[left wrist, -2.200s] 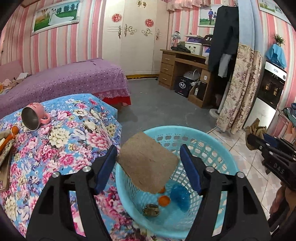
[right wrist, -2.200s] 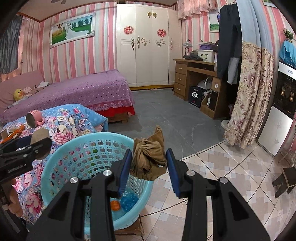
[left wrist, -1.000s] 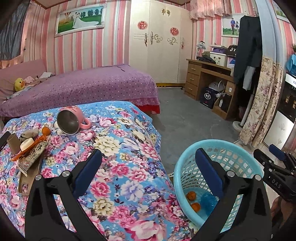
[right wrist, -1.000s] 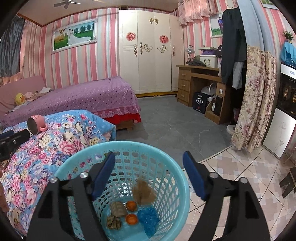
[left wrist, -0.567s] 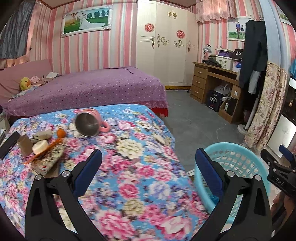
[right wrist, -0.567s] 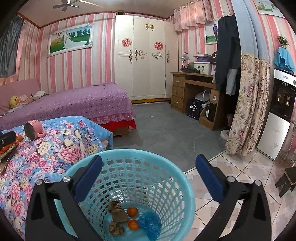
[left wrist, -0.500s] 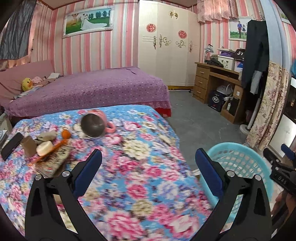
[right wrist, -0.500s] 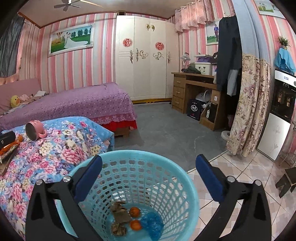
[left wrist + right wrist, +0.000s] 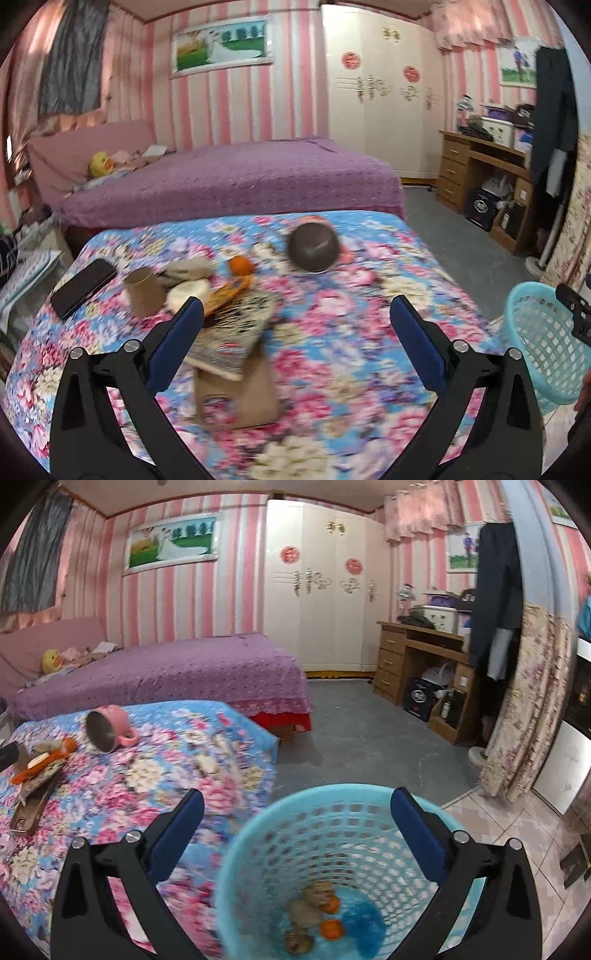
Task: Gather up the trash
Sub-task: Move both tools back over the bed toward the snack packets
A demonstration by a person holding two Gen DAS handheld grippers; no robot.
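Left gripper (image 9: pixel 295 325) wide open and empty above floral bedspread (image 9: pixel 351 350) mid-frame, right gripper (image 9: pixel 295 823) wide open and empty over blue basket (image 9: pixel 258 830) at bottom centre

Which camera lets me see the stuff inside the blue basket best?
The right wrist view: it looks down into the blue basket, showing crumpled trash at the bottom. The left wrist view catches only the basket's side at the right edge.
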